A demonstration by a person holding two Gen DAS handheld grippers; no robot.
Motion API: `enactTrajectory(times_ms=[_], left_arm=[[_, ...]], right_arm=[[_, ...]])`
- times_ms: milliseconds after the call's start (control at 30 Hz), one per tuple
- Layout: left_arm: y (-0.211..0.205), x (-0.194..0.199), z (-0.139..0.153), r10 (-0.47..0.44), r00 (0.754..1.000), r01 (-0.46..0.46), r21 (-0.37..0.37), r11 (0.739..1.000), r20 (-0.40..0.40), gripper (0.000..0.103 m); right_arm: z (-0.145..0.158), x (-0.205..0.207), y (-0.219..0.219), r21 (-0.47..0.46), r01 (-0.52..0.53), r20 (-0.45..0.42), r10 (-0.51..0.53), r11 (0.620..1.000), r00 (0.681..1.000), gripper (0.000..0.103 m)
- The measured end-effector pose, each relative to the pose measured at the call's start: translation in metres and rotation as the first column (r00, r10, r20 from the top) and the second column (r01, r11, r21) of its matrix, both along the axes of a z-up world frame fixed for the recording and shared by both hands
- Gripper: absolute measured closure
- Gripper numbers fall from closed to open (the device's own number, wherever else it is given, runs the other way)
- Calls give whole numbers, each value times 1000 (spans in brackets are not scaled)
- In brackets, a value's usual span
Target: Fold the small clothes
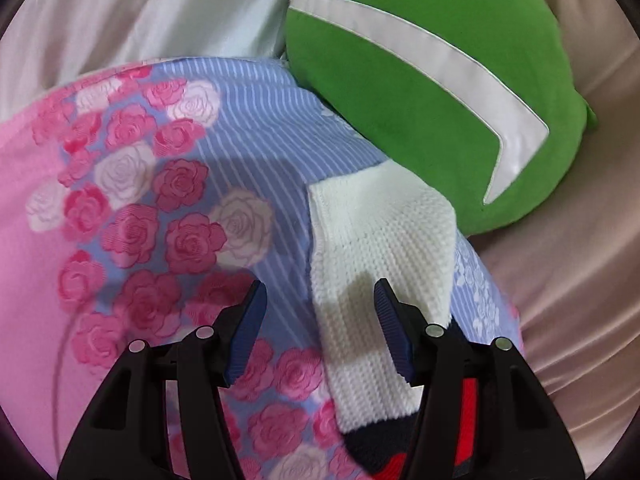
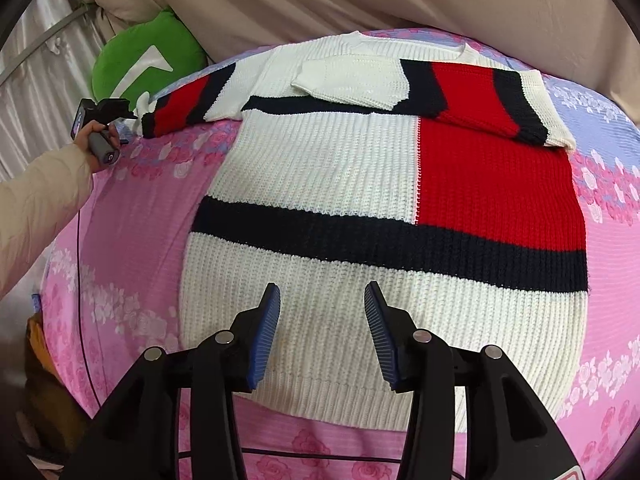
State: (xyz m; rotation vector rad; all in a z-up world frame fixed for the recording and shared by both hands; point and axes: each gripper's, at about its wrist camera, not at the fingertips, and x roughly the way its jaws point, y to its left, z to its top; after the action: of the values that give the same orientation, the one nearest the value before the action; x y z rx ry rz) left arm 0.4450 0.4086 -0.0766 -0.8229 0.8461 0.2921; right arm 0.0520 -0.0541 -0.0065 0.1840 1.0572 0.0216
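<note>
The sweater (image 2: 360,208) lies flat on the bed (image 2: 132,216), hem toward me, neck at the far side. It is a chunky rib knit in white, red and navy blocks. Its right sleeve (image 2: 492,100) is already folded across the chest; its left sleeve (image 2: 188,108) stretches out to the far left, cuff end (image 1: 368,272) pointing at the green cushion (image 1: 432,92).

I judge this knit soft, thick and a bit weighty: it will sag and stretch if I lift one corner, and the ribs should give the pads good bite, not slip.

My left hand-held gripper (image 1: 320,300) hovers over that cuff, jaws wide apart, one finger on either side of the sleeve, nothing pinched yet. My right hand-held gripper (image 2: 322,300) hangs over the near hem, jaws equally wide, holding nothing.

I'd take the sleeve near the cuff, through both layers, and carry it across the chest. The hem suits a grip at its ribbed edge.
</note>
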Motion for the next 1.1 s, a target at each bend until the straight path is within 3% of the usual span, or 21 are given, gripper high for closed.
enactTrajectory(times_ms=[67, 133, 200, 267, 400, 500, 633, 767, 900, 1000, 1067, 1100], left_arm=[[1, 4, 1, -4, 1000, 4, -3, 1000, 10, 53], [2, 9, 1, -38, 999, 39, -30, 999, 35, 83], [1, 13, -1, -57, 997, 60, -69, 996, 42, 93], [-1, 12, 6, -59, 996, 63, -62, 996, 67, 95], [-28, -6, 60, -113, 976, 109, 32, 993, 183, 96], [-68, -21, 124, -200, 935, 177, 105, 979, 292, 96], [-144, -51, 194, -355, 837, 308, 177, 935, 417, 96], [-252, -72, 233, -524, 715, 478, 224, 850, 463, 96], [-385, -95, 235, -691, 583, 654, 258, 711, 427, 96], [-472, -105, 212, -768, 524, 750, 229, 621, 368, 96], [-519, -110, 192, -803, 510, 778, 233, 583, 308, 96], [-547, -118, 176, -829, 493, 801, 234, 551, 265, 95]], right_arm=[[2, -1, 2, -5, 2, -2, -2, 1000, 1000, 58], [3, -3, 5, -15, 2, -1, -2, 1000, 1000, 57], [4, -4, 7, -18, 1, 0, -1, 1000, 1000, 56], [5, -5, 7, -21, 4, 1, -4, 1000, 1000, 56], [8, -8, 2, -15, 13, 11, -13, 1000, 1000, 55], [9, -11, -3, 1, 19, 17, -19, 1000, 1000, 55], [13, -18, -12, 21, 22, 40, -23, 1000, 999, 55], [20, -30, -31, 36, 47, 70, -50, 998, 996, 55], [22, -45, -57, 54, 99, 81, -103, 994, 991, 55], [23, -59, -79, 59, 142, 87, -147, 988, 985, 55], [22, -69, -94, 61, 174, 85, -178, 983, 980, 54], [20, -76, -103, 61, 194, 80, -199, 979, 977, 54]])
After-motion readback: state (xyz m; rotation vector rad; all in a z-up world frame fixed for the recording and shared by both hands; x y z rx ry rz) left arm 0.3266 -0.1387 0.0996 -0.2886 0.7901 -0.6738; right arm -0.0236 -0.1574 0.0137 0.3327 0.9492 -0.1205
